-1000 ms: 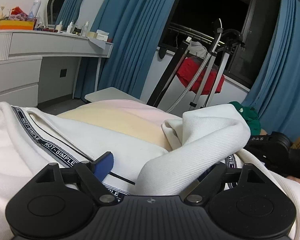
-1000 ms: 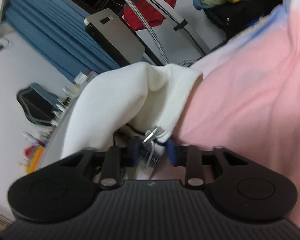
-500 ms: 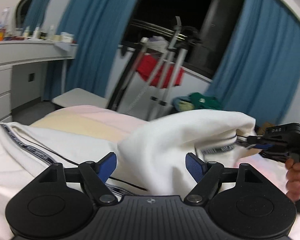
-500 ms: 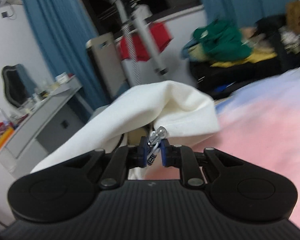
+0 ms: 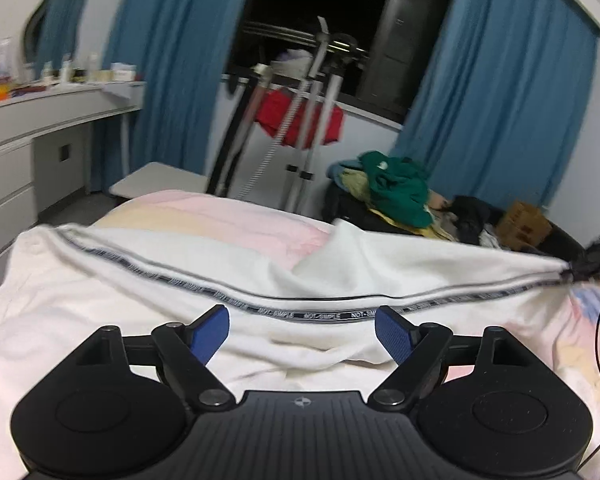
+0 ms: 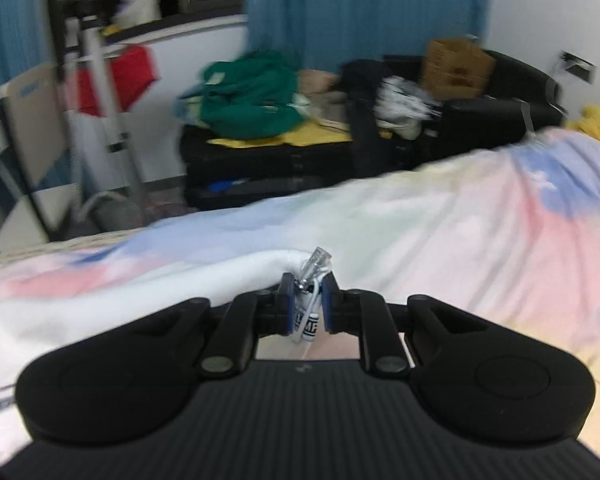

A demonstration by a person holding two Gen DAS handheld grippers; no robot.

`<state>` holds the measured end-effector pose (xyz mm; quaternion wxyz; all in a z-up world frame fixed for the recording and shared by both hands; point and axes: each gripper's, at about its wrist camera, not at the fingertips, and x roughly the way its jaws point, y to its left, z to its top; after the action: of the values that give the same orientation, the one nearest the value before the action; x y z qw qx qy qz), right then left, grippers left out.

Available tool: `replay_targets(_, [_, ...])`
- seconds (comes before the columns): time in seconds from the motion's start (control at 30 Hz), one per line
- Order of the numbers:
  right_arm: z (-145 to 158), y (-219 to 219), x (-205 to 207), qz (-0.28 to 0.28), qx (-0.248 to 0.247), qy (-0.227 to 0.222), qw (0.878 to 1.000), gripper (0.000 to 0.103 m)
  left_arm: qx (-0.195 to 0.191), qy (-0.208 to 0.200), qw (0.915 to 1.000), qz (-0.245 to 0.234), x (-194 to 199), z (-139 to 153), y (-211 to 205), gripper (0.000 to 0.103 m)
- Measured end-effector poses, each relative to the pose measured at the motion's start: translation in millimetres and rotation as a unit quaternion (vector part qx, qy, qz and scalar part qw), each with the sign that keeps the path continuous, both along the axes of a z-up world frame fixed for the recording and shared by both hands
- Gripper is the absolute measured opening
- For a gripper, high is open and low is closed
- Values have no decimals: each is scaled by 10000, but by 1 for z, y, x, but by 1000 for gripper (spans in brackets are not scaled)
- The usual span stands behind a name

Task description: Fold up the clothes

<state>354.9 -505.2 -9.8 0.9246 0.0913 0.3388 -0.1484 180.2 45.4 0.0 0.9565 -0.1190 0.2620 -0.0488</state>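
Note:
A white garment [image 5: 100, 304] with a black lettered stripe [image 5: 312, 314] lies stretched across the bed. My left gripper [image 5: 302, 332] is open and empty, its blue pads [image 5: 208, 330] just above the cloth near the stripe. My right gripper [image 6: 308, 304] is shut on the garment's end [image 6: 180, 284], pinching the striped edge with a small clear tag [image 6: 318, 260] sticking up. In the left wrist view the right gripper [image 5: 594, 266] holds the cloth taut at the far right.
The bed has a pastel pink, yellow and blue cover [image 6: 480, 232]. Beyond it stand a clothes rack with a red garment [image 5: 300, 120], a black sofa piled with green clothes [image 6: 252, 96] and a cardboard box [image 6: 458, 62], and a white dresser [image 5: 28, 132] at left.
My right gripper has pulled the garment's end far to the right, unfolding the bunched cloth flat and taut. My left gripper's jaws stand open and clear of the fabric they flanked.

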Motion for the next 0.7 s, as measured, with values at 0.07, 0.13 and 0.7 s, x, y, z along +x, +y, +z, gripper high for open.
replay_targets(0.07, [-15,-14,-3,-317,192,-3,9993,18,-111,138,9998,59,-5,-3,-2,82])
replay_targets(0.13, [-30,-24,-11,-690,337,-109,9970,19,-108,253,9996,34,-6,-7,-6,82])
replay_targets(0.7, [-123,53,-75,-1049,2344,-321,9659,61,545,485,9973,-94,-7,-47,-14,82])
